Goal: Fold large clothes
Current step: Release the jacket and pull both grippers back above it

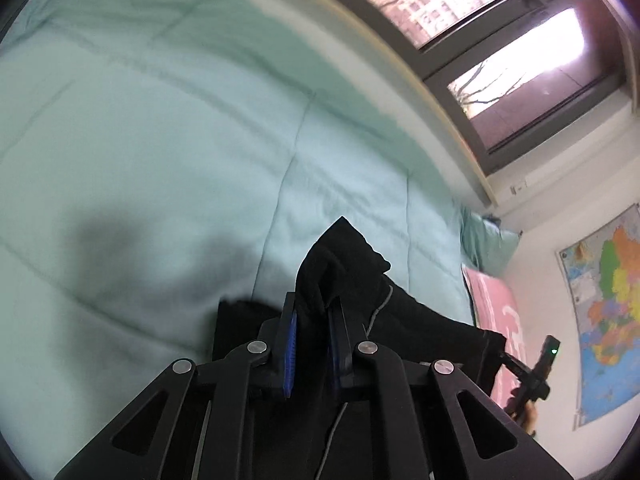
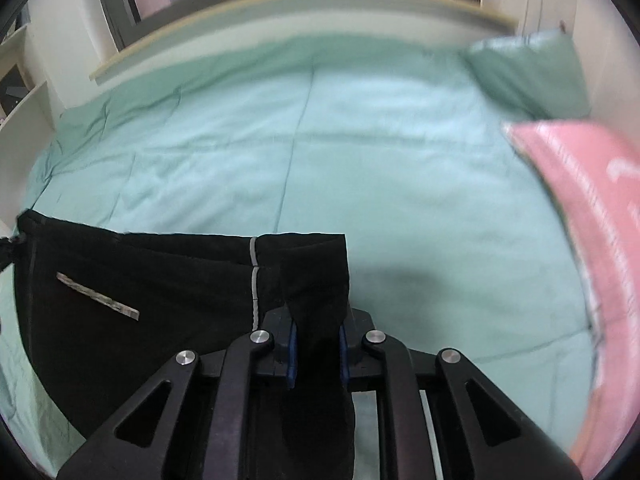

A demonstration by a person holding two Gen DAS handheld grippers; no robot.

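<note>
Both grippers (left [image 1: 313,320], right [image 2: 318,334]) clamp black garment [image 2: 160,280].

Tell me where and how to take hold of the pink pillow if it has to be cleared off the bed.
Grip the pink pillow by its near long edge, coming in from the open green bedspread side. That edge faces bare quilt, while its far end sits close to the green pillow. Both grippers are presently shut on the black garment, so one must release first.

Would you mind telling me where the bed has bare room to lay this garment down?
The green quilt is bare from the black garment to the window-side edge. It is crowded by the pink pillow and green pillow.
</note>
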